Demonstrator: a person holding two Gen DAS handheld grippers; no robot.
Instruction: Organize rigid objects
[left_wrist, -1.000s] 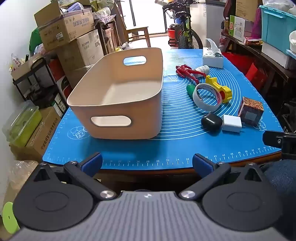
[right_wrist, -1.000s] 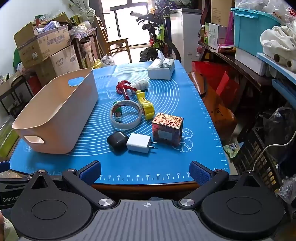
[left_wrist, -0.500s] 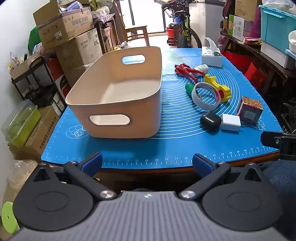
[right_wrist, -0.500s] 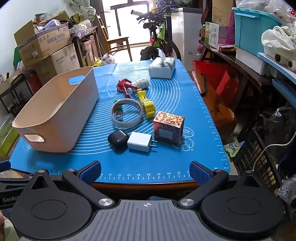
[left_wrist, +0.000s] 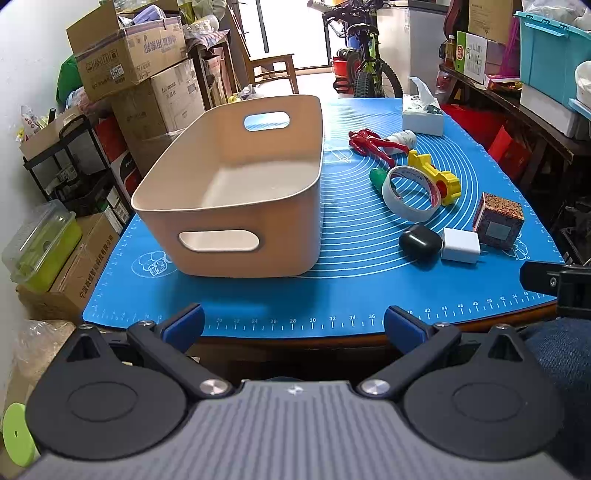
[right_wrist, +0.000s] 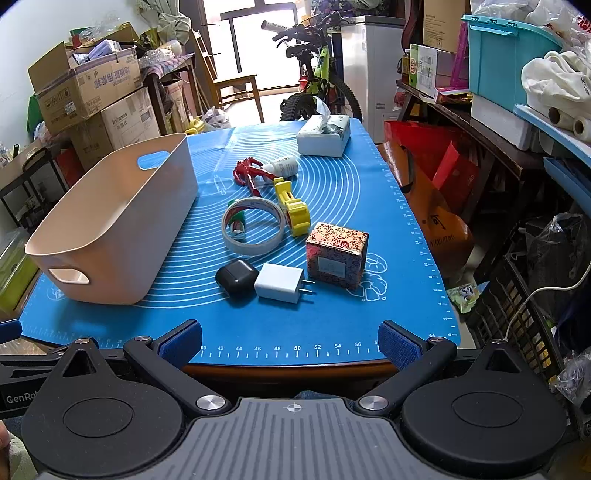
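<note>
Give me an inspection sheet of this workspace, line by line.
Surface: blue mat on a wooden table.
Job's things: beige bin empty; tape roll, black case, white charger, patterned box, yellow toy, red toy lie beside it.
Clutter: tissue box at the far end.
Grippers: left gripper and right gripper open, holding nothing.
Cables: white cable right of the table.
Surroundings: cardboard boxes, bicycle.
</note>
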